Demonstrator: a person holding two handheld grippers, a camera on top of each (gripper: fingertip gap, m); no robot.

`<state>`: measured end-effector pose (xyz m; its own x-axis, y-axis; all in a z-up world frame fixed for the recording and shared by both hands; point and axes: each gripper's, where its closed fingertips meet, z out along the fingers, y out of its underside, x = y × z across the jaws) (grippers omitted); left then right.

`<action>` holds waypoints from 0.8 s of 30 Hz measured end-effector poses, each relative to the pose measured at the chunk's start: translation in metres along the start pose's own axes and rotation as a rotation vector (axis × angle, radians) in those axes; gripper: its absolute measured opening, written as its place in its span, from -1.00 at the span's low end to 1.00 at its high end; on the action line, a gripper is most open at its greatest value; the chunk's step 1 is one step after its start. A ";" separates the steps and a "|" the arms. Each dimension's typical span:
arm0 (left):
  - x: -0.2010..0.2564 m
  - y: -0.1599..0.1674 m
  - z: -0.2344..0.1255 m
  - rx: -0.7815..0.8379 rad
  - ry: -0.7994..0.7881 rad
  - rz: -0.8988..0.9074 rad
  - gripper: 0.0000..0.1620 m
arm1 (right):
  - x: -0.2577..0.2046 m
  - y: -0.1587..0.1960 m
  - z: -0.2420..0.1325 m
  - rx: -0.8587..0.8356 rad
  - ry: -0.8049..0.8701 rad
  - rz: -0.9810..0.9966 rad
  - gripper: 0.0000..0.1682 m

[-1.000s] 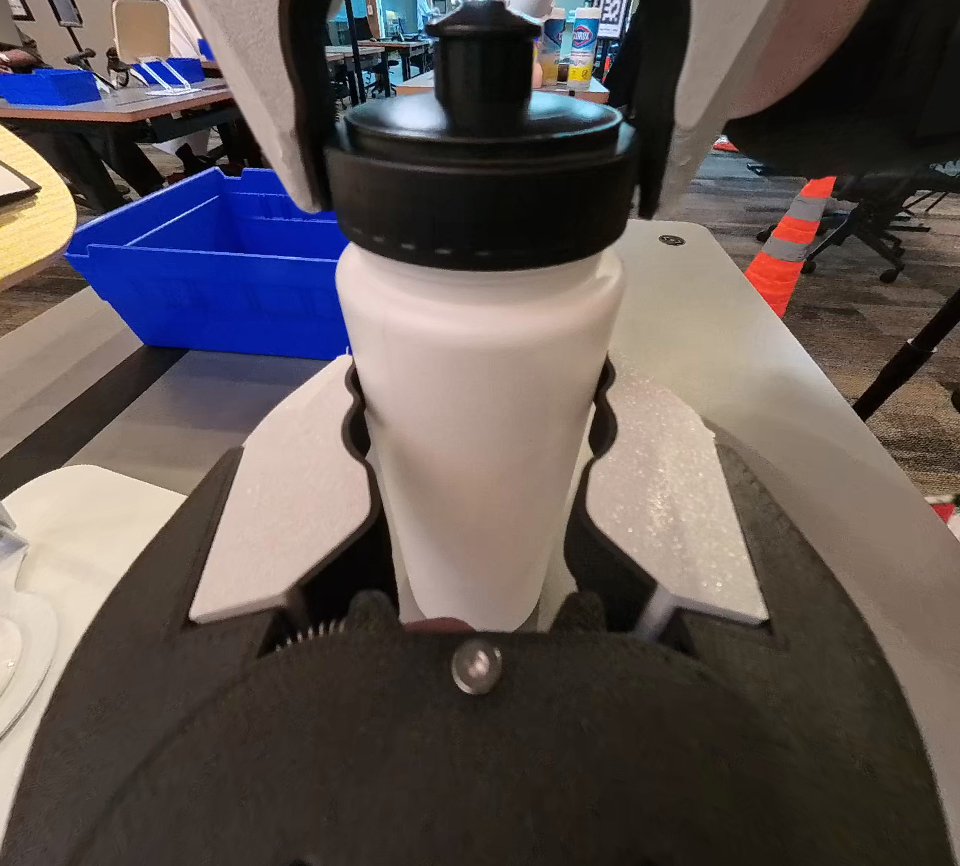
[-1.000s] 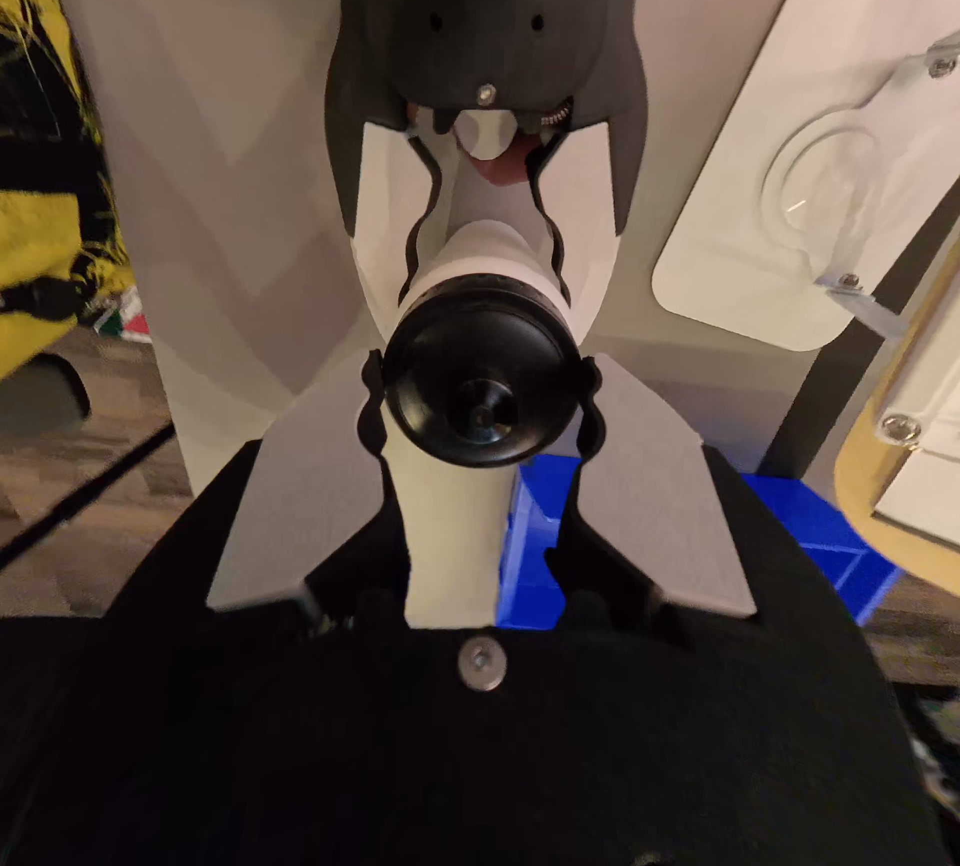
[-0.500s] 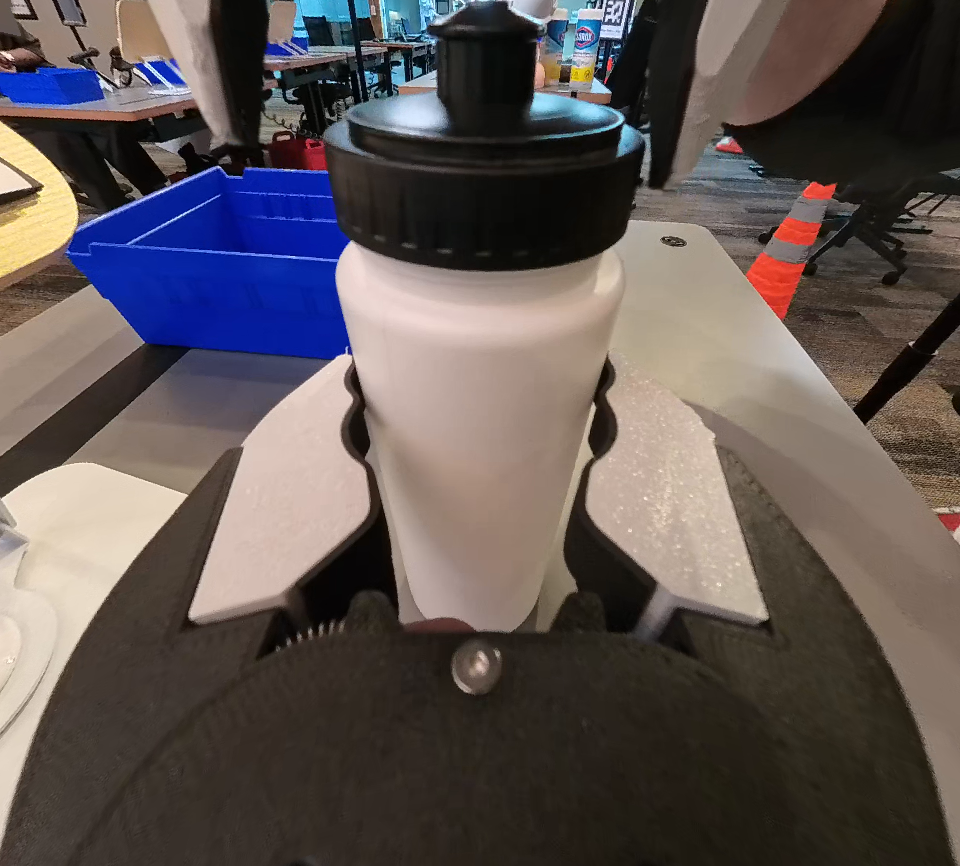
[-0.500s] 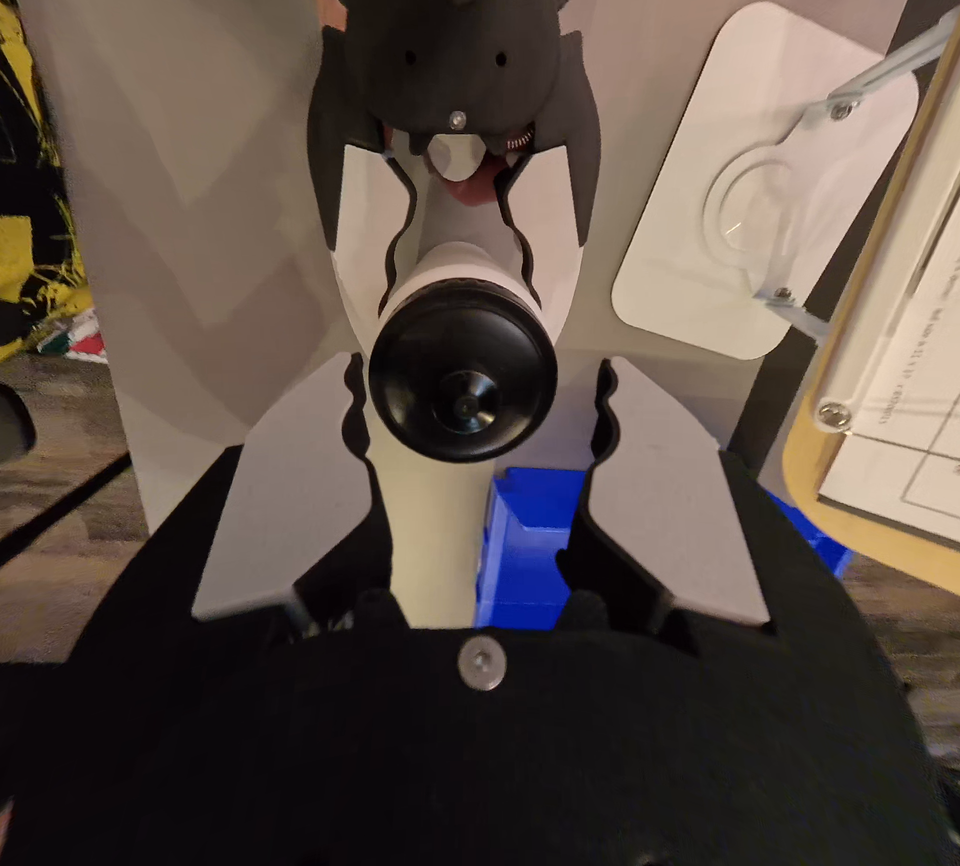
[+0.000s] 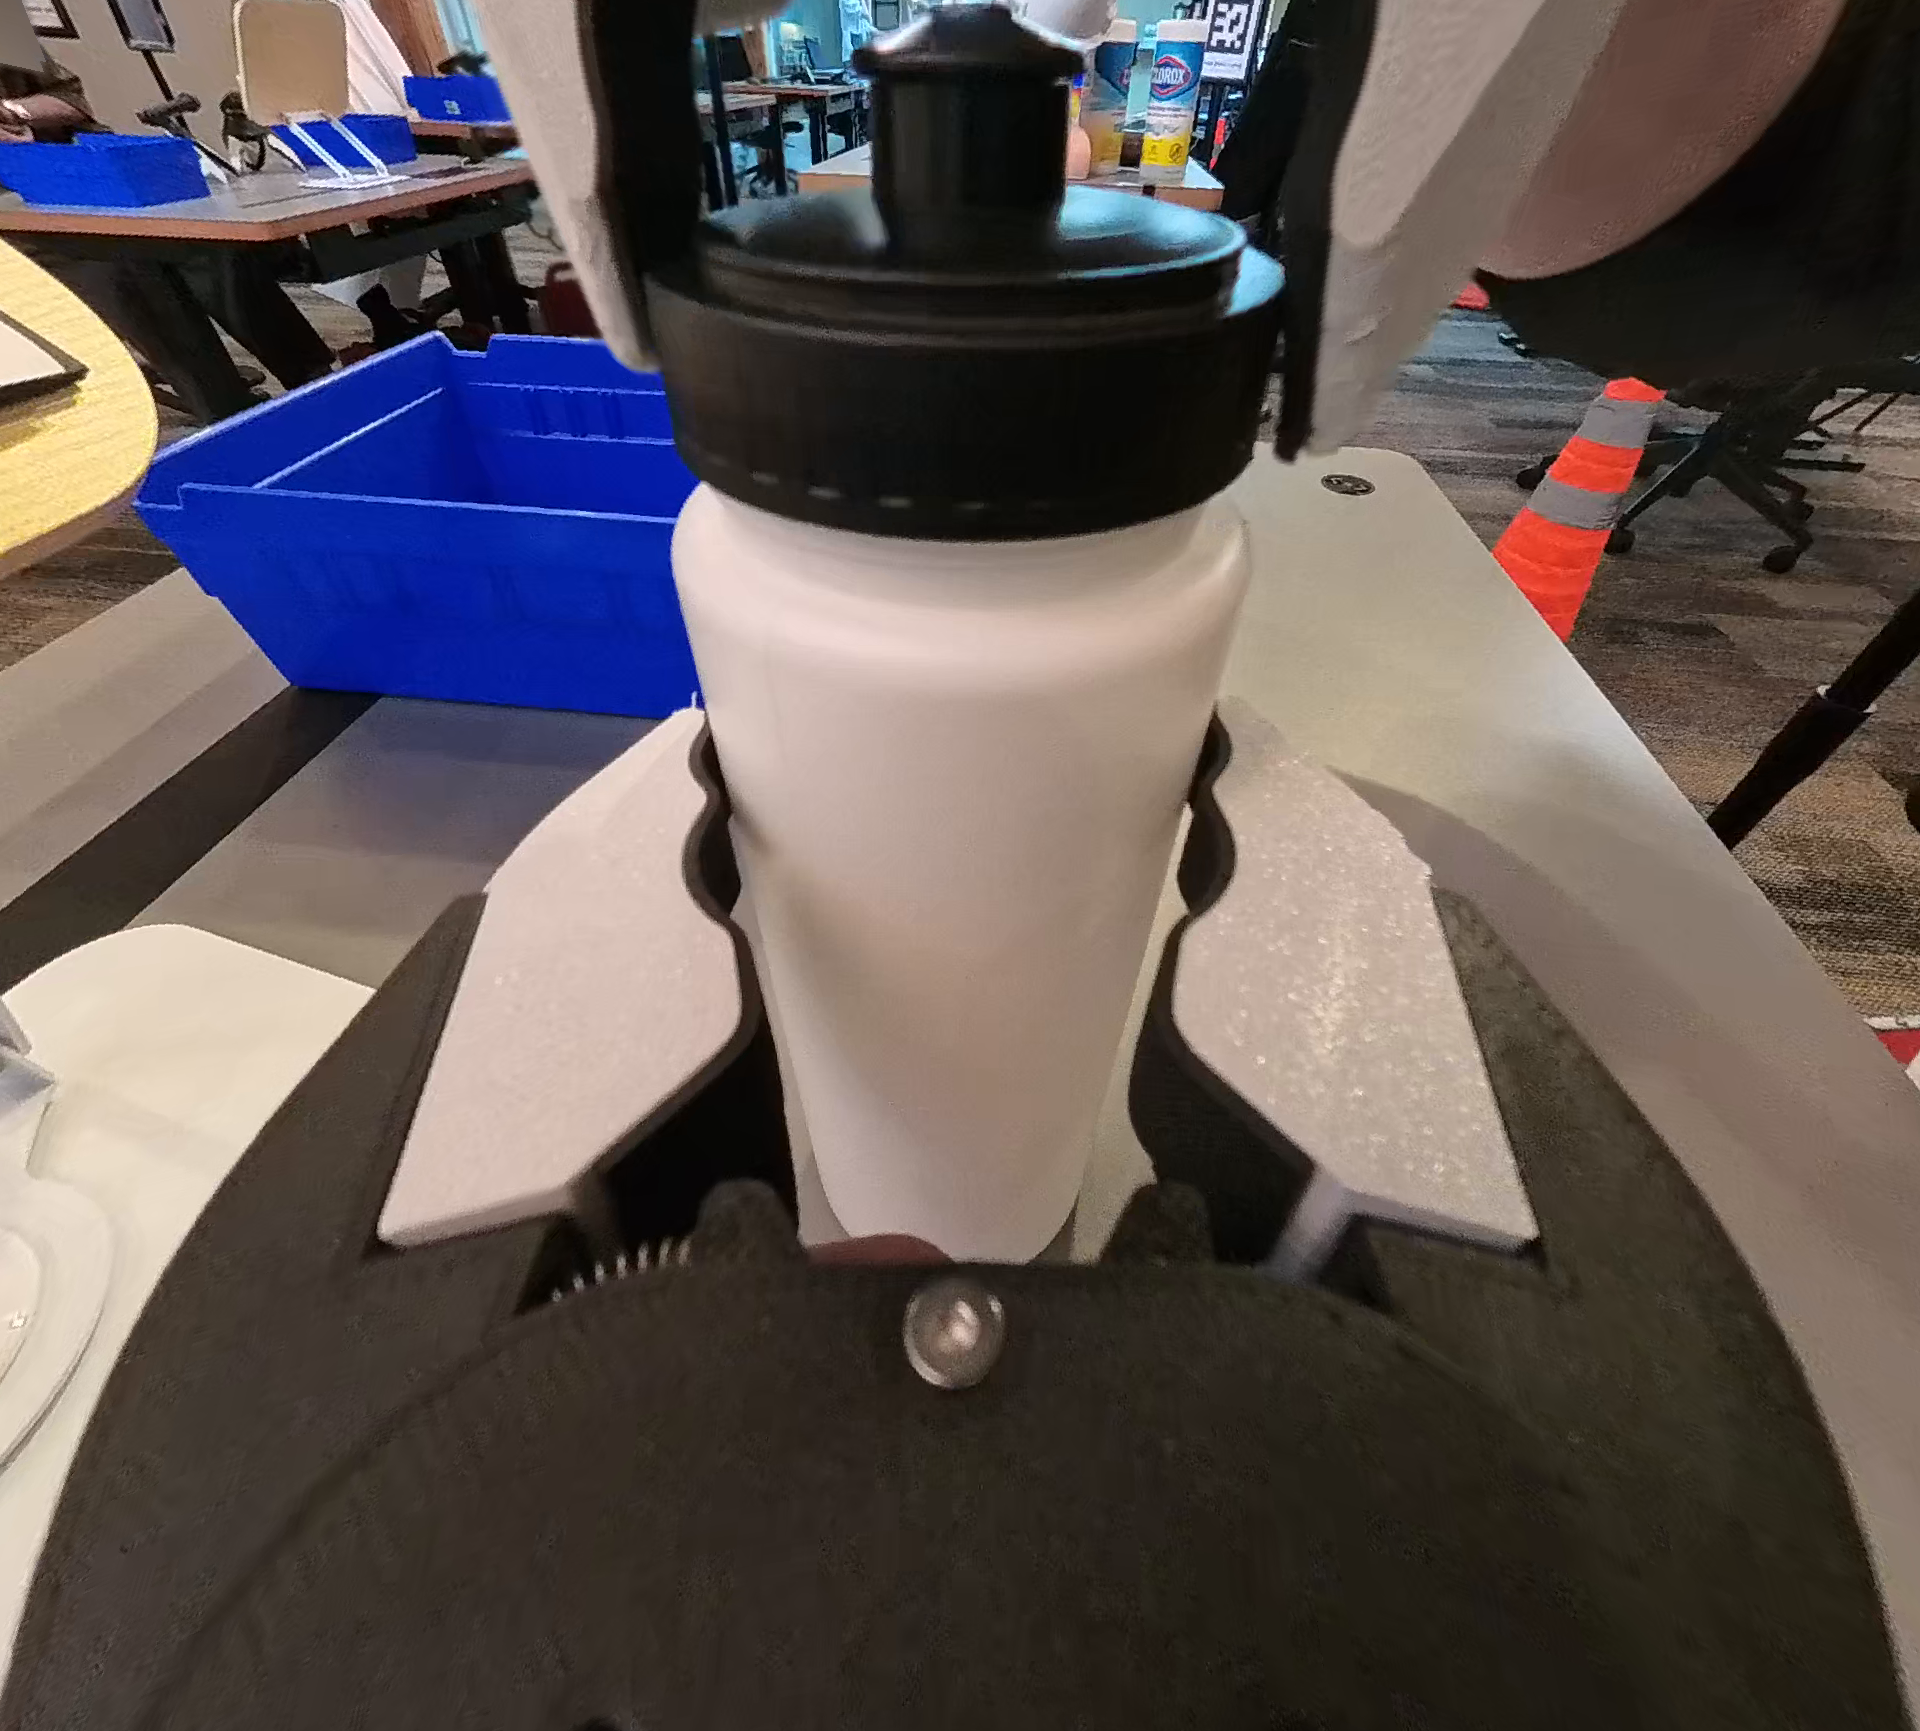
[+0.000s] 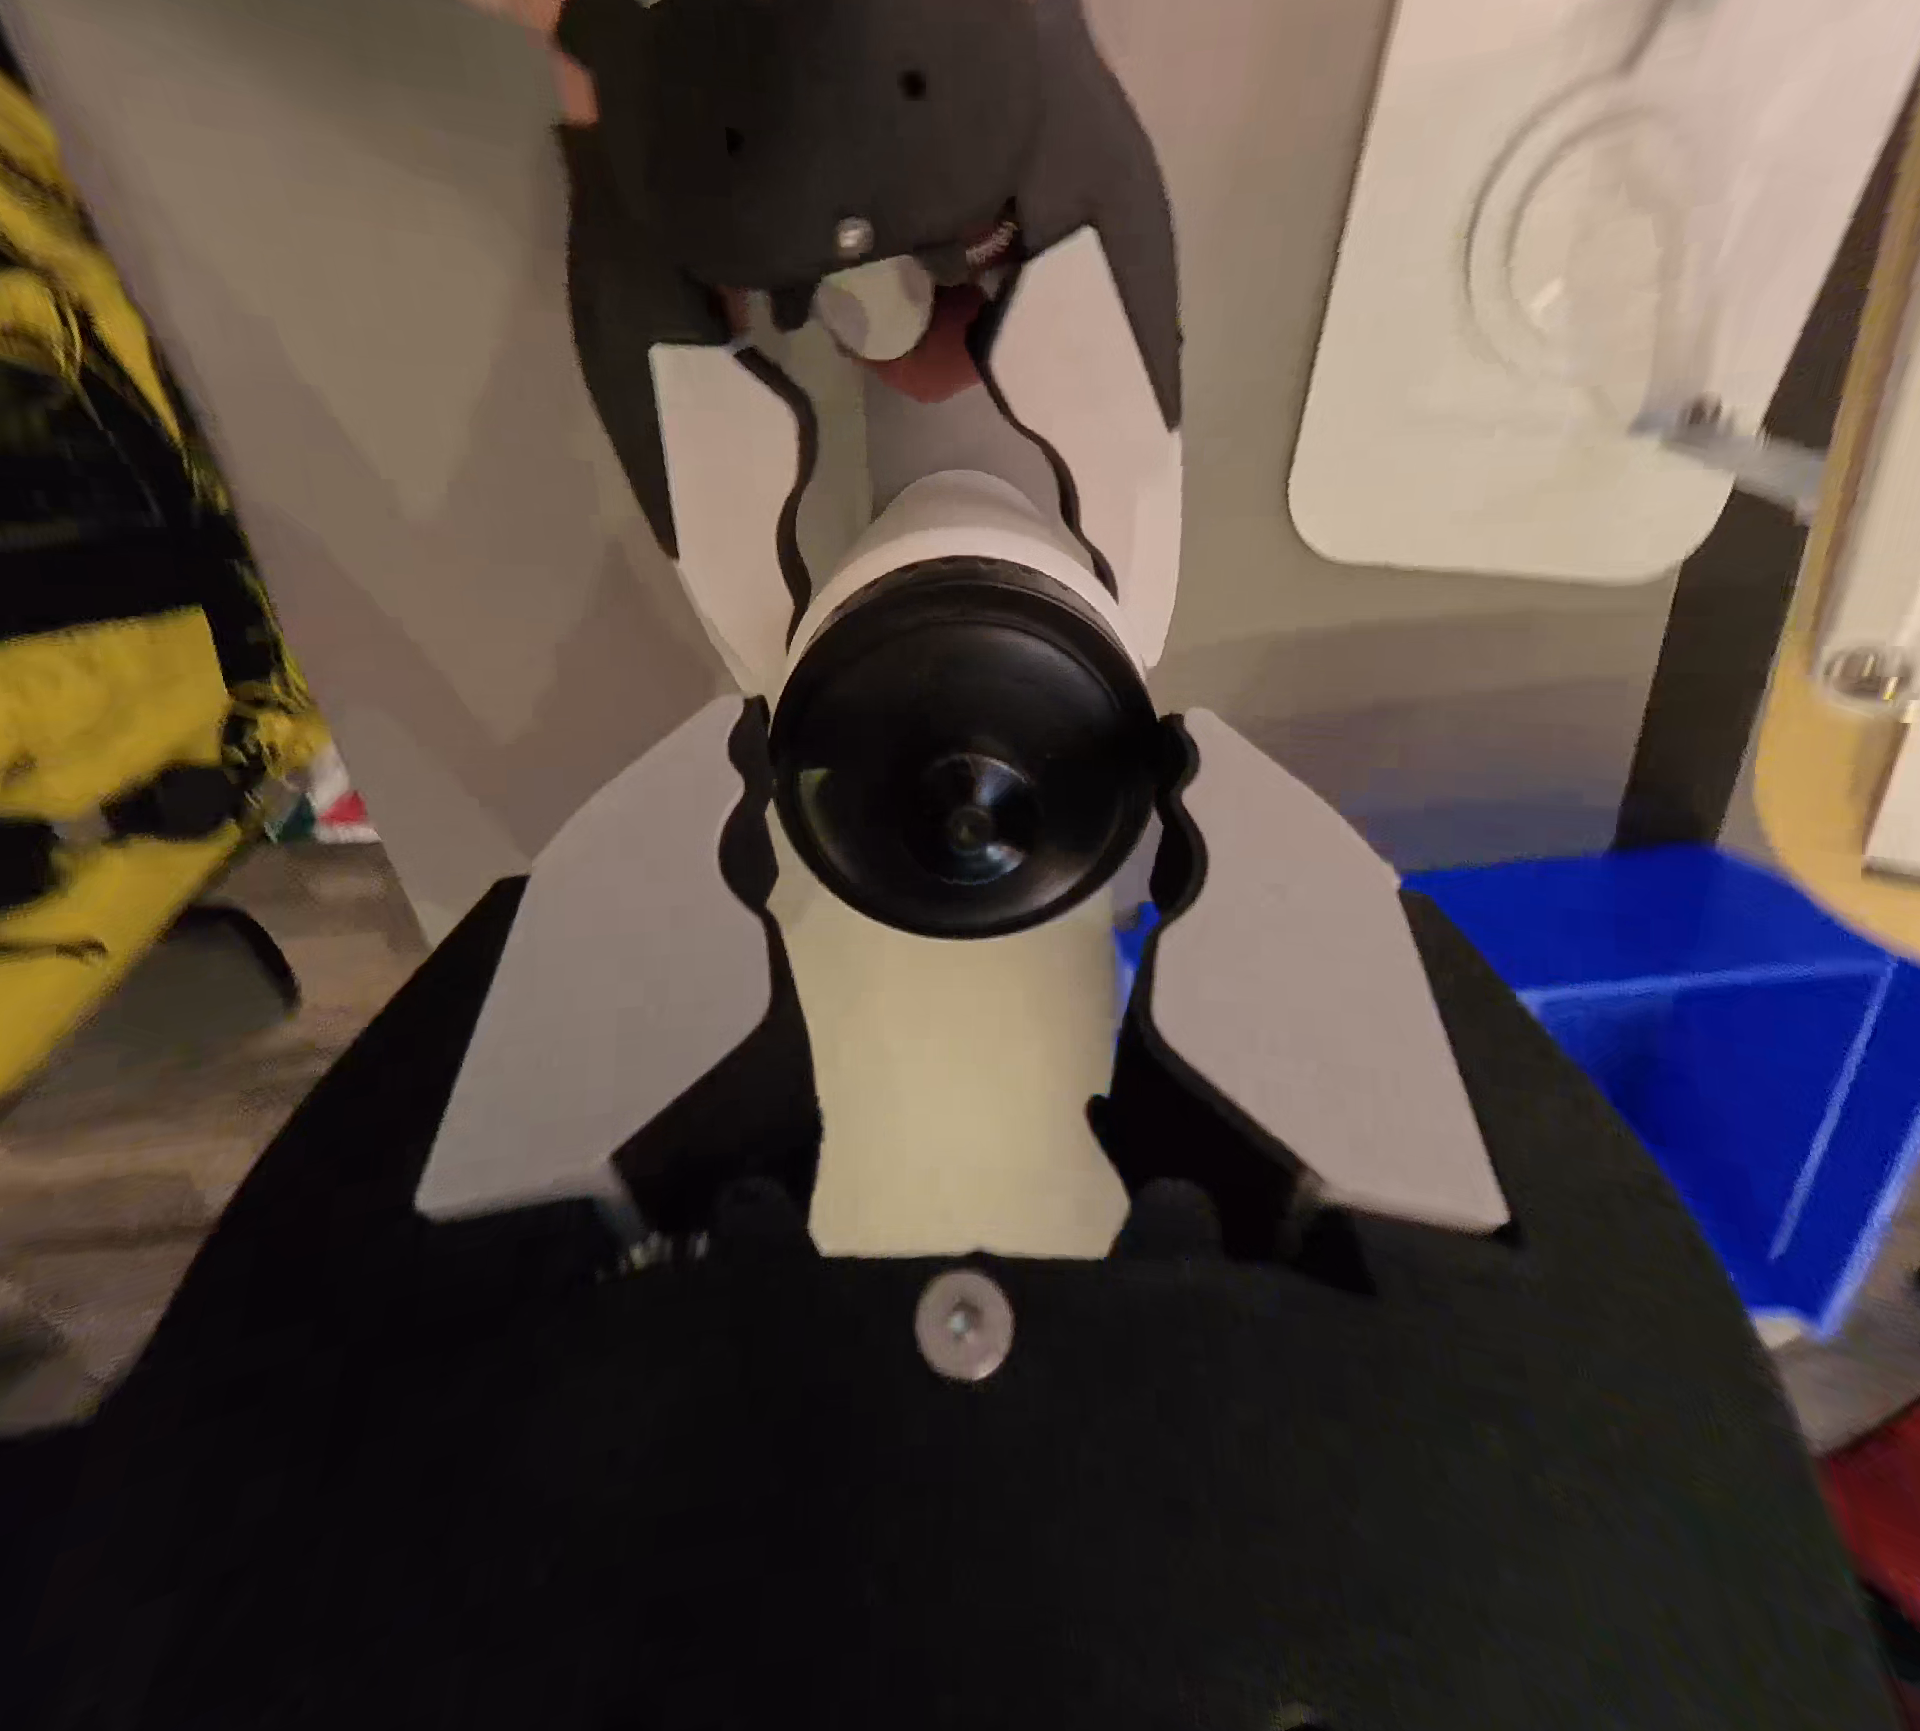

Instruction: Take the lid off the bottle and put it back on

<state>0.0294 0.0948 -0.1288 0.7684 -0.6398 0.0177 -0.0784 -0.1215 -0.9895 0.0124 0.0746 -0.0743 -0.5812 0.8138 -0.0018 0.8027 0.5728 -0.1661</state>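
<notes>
Back onto the lid (image 6: pixel 961 751) comes the right gripper (image 6: pixel 961 782), its spread fingers closing in to pinch the rim on both sides!

Left gripper (image 5: pixel 961 840) pinches the white bottle (image 5: pixel 961 798) around its body, holding it upright over the grey table (image 5: pixel 1403 642), with a blue bin (image 5: pixel 416 528) behind on the left. My read: light, slightly squeezable plastic with a smooth, slippery wall, so hold the body firmly but not crushingly; the black lid's ribbed edge is the spot to grip for twisting, not the spout. Bottle and lid show no brand or label. Distant containers bear labels, which I'll leave unread.
</notes>
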 end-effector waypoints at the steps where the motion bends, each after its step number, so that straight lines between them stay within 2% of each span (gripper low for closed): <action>1: 0.000 0.000 0.000 0.000 0.001 0.003 0.04 | 0.000 0.000 0.000 0.003 0.019 0.051 -0.15; 6: 0.000 0.000 0.000 -0.002 -0.001 0.002 0.04 | 0.001 0.000 0.002 0.029 0.041 0.061 -0.13; 8: 0.001 0.000 0.000 -0.003 -0.001 0.004 0.04 | 0.003 0.002 -0.001 0.034 0.020 0.040 -0.02; 12: 0.000 0.000 0.000 0.000 0.003 0.001 0.04 | 0.003 -0.005 -0.012 0.086 -0.005 -0.099 0.01; 17: 0.000 0.000 0.000 0.001 0.006 -0.001 0.04 | 0.003 -0.002 -0.006 0.026 -0.028 -0.259 -0.09; 19: 0.000 0.000 0.000 0.001 0.007 0.001 0.04 | -0.001 0.000 0.000 0.002 -0.060 -0.264 -0.14; 22: 0.001 0.000 0.000 0.002 0.009 0.002 0.04 | -0.002 0.000 0.003 0.005 -0.053 -0.237 -0.13; 24: 0.000 0.000 0.000 0.002 0.009 0.000 0.04 | -0.001 0.000 0.003 0.004 -0.049 -0.160 -0.12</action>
<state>0.0300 0.0948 -0.1288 0.7628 -0.6463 0.0193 -0.0768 -0.1202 -0.9898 0.0125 0.0738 -0.0774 -0.7077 0.7061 -0.0235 0.6986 0.6945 -0.1720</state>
